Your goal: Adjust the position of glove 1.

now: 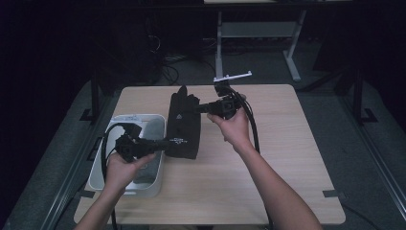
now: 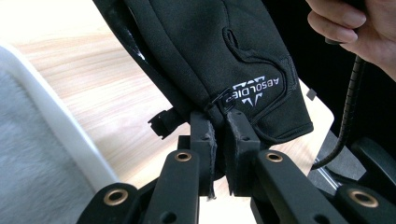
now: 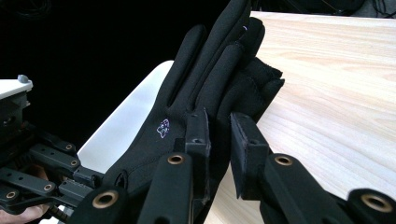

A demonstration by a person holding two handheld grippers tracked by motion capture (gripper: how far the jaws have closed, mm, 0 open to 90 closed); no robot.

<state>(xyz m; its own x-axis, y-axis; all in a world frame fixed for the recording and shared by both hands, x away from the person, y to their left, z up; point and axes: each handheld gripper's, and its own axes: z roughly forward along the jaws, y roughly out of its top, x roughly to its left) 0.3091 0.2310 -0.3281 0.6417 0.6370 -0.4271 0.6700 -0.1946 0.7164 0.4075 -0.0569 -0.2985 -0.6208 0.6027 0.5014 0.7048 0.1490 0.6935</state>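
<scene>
Left gripper (image 2: 217, 128) and right gripper (image 3: 219, 128) each pinch black glove (image 1: 183, 125).

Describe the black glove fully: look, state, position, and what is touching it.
The black glove is soft, matte fabric with stitched panels, white ABSOLDIER lettering and a logo near the cuff, and a small pale mark on its back. It is stretched between both grippers beside the white bin, above the wooden table; whether it touches the tabletop is unclear. The left gripper pinches its cuff end and the right gripper clamps near the fingers, some of which point straight while others fold over.
</scene>
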